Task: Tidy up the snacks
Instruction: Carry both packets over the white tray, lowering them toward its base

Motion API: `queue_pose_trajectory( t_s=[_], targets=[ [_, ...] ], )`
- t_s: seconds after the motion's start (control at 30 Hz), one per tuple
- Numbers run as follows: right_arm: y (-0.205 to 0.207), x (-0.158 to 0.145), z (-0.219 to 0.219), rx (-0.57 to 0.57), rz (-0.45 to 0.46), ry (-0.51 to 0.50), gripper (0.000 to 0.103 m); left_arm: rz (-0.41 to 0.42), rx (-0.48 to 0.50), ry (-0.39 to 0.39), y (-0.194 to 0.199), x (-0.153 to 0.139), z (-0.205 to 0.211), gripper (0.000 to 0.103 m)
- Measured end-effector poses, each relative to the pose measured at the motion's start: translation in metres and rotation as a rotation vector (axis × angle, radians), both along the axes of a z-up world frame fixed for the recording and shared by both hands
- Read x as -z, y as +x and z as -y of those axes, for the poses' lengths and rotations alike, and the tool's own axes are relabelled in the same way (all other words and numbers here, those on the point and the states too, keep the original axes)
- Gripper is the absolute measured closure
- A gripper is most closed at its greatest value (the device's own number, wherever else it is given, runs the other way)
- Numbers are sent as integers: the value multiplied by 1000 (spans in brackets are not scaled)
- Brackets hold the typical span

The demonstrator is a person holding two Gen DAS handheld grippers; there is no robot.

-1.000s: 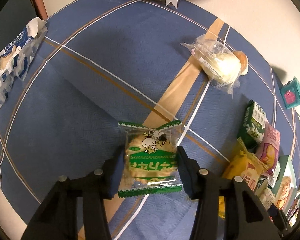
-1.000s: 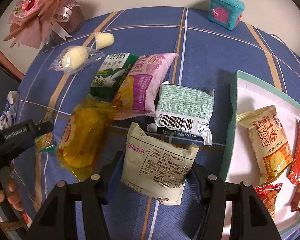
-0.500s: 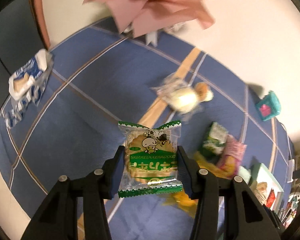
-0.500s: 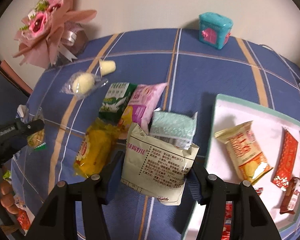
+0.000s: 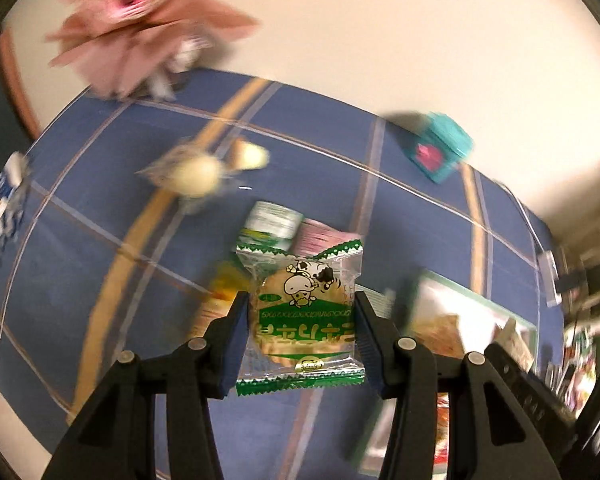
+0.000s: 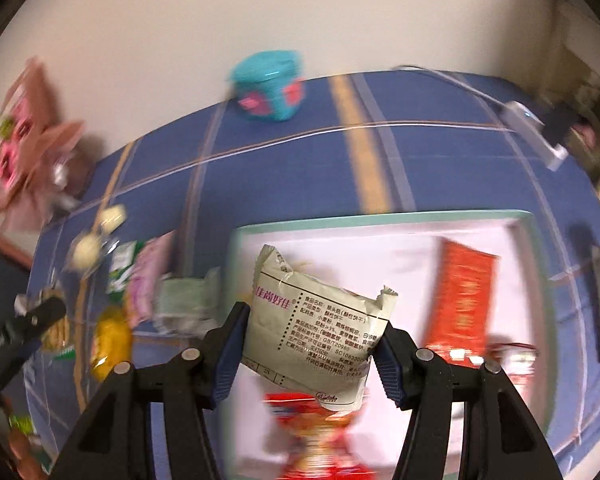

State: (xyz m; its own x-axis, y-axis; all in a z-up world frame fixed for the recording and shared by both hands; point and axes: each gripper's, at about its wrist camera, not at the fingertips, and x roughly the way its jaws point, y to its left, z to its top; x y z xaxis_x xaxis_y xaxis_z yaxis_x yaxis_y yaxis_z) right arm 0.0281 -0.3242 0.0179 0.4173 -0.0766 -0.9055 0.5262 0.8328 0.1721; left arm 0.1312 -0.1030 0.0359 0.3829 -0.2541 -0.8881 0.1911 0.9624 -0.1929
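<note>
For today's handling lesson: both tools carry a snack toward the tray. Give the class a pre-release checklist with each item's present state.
1. Left tool grips the green cracker packet: ok.
2. Right tool grips the white biscuit pack: ok.
3. White pack over the tray: ok.
4. Green packet over the tray: not ok, above the blue cloth.
5. Free landing spot in tray: cannot tell, blurred.

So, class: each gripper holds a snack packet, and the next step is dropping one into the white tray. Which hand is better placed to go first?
Right. The right gripper holds the cream packet over the white tray, while the left gripper's green packet hangs above the blue cloth.
</note>
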Motion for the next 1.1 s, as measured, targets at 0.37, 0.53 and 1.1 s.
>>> queue_pose_trajectory(
  t_s=[0.37,0.53,1.1],
  targets=[
    [-51,1,88,181,-5,11,41,36,248,58,-52,-2,109,51],
    [-58,10,100,199,-23,17,41,33,294,96,-63,7,132,51],
    [-43,52,74,113,-111,63,41,-92,298,201,-62,70,137,51]
  ],
)
